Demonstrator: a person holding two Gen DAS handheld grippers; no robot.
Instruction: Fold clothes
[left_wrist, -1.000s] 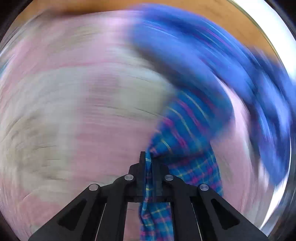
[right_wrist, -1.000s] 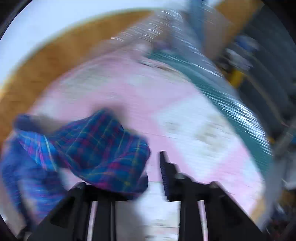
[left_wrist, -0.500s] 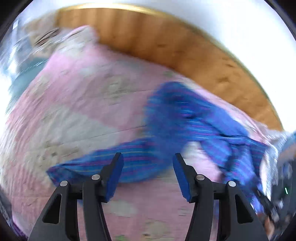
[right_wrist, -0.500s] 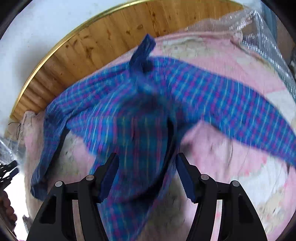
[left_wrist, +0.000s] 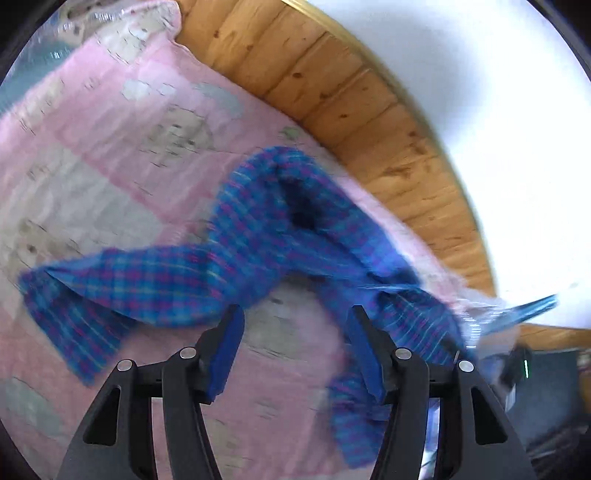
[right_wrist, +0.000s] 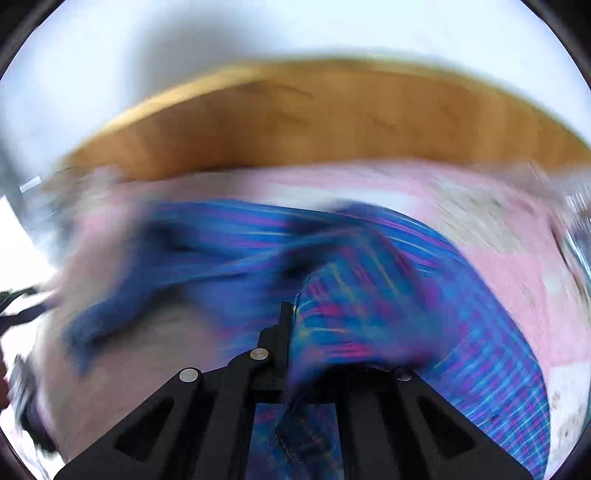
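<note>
A blue plaid shirt (left_wrist: 266, 236) lies crumpled on a pink patterned bedspread (left_wrist: 110, 155), one sleeve stretched out to the left. My left gripper (left_wrist: 295, 332) is open just short of the shirt, with nothing between its blue pads (left_wrist: 227, 350). In the blurred right wrist view, my right gripper (right_wrist: 291, 314) is shut on a fold of the same shirt (right_wrist: 369, 288), and cloth drapes over its right finger and hides it.
A wooden headboard (left_wrist: 332, 85) runs along the far edge of the bed below a white wall (left_wrist: 480, 110). Clear plastic wrapping (left_wrist: 476, 306) and dark gear sit at the right edge in the left wrist view.
My left gripper let go of the shirt a second ago and stays open, now closer to it. My right gripper, open half a second ago, has shut on the shirt and moves fast.
</note>
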